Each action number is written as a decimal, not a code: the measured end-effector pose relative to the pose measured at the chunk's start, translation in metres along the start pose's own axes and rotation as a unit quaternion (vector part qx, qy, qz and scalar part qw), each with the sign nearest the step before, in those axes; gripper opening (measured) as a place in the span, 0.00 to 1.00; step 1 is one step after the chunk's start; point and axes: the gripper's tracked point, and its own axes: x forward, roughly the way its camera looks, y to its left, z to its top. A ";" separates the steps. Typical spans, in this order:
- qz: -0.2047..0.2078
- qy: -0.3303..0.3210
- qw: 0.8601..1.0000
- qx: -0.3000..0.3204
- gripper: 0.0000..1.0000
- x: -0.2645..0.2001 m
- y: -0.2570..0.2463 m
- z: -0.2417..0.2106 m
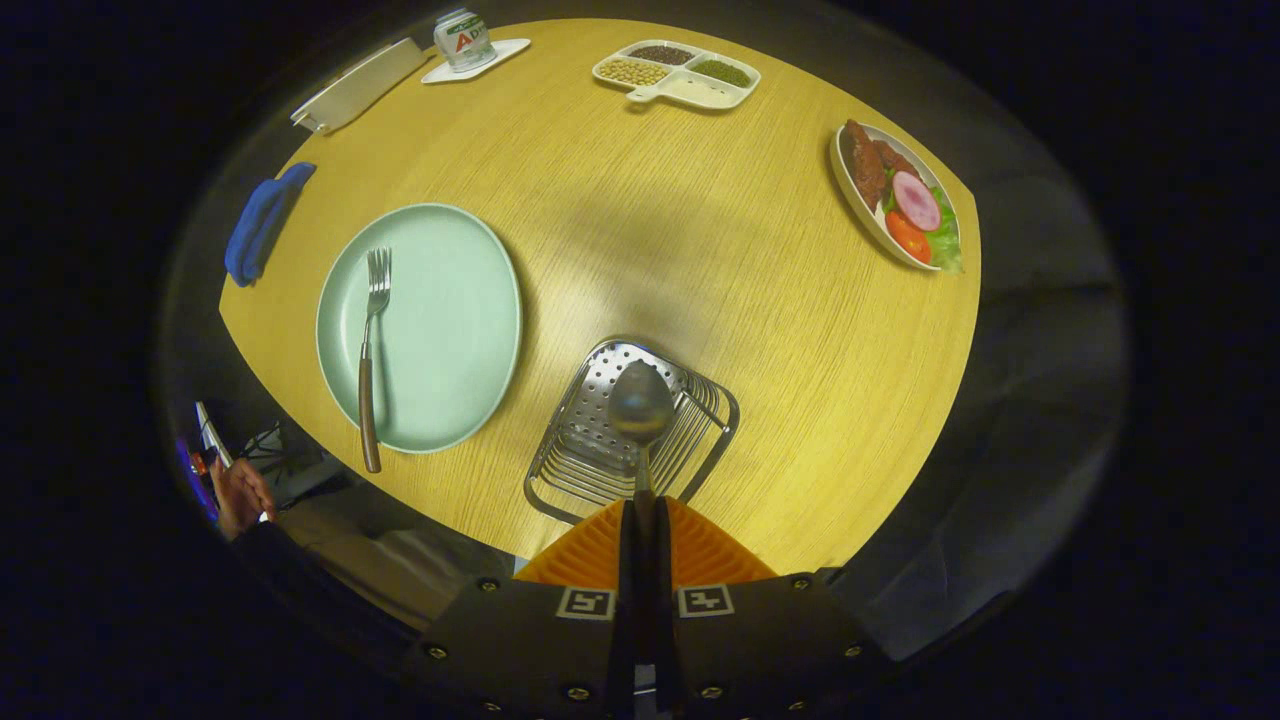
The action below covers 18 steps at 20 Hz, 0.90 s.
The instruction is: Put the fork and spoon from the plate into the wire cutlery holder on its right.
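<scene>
My gripper is shut on the handle of a metal spoon. The spoon's bowl points forward and hangs over the wire cutlery holder, which sits on the wooden table just ahead of my fingers. To the left of the holder lies a pale green plate. A fork with a brown handle rests on the plate's left part, tines pointing away, its handle end sticking out over the plate's near rim.
A blue cloth lies at the table's left edge. Beyond are a white divided tray of beans, a can on a coaster and a dish of food at far right. A person's hand is by the table's near left.
</scene>
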 end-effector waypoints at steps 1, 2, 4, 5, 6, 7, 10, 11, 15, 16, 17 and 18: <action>0.001 0.003 1.000 0.000 0.09 0.000 -0.001 0.001; 0.005 0.005 1.000 0.006 0.10 0.000 0.000 0.001; 0.002 0.003 1.000 0.011 0.12 -0.001 -0.002 0.000; -0.001 -0.004 1.000 0.014 0.12 -0.003 -0.003 0.001; -0.007 -0.016 1.000 0.014 0.16 -0.008 -0.006 0.004; -0.020 -0.026 0.999 0.015 0.29 -0.013 -0.012 0.003; -0.036 -0.063 0.997 0.031 0.30 -0.036 -0.020 -0.003; -0.031 -0.079 0.996 0.042 0.30 -0.045 -0.018 -0.005; -0.017 -0.146 0.987 0.072 0.36 -0.082 0.003 -0.014; -0.009 -0.159 0.984 0.076 0.36 -0.089 0.012 -0.015; -0.002 -0.171 0.982 0.081 0.36 -0.095 0.022 -0.016; 0.003 -0.184 0.979 0.083 0.36 -0.099 0.032 -0.017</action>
